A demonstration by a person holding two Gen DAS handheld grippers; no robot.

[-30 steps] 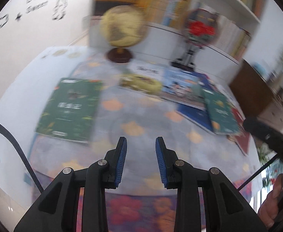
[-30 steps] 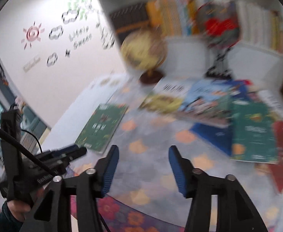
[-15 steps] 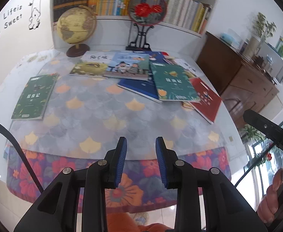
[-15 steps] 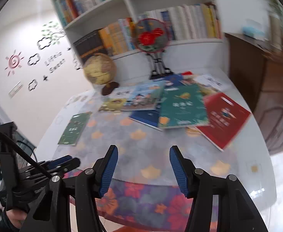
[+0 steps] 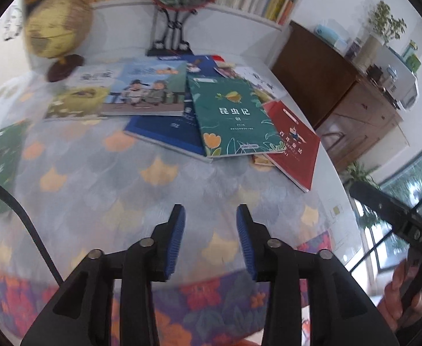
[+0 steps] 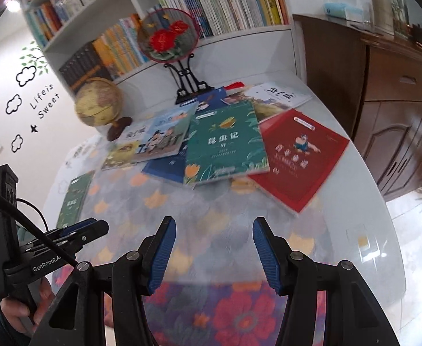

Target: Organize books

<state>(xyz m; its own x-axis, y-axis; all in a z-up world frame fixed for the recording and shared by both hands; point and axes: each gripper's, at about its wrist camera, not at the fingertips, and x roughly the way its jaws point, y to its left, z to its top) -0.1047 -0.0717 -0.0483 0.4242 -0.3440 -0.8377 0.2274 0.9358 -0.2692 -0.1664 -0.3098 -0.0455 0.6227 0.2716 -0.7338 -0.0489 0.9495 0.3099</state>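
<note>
Your left gripper (image 5: 211,216) hangs over the near part of the table (image 5: 95,196) with nothing between its blue pads; its jaws have just been opening. Your right gripper (image 6: 214,230) is also spread and empty. The books lie overlapped at twelve o'clock: a teal book (image 5: 231,115) on top, a red book (image 5: 294,144) at one o'clock, a green book (image 5: 0,155) apart at nine.

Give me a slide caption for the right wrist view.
Open right claw hovers over the patterned tablecloth, facing overlapping teal book and red book before a globe and bookshelf.
</note>
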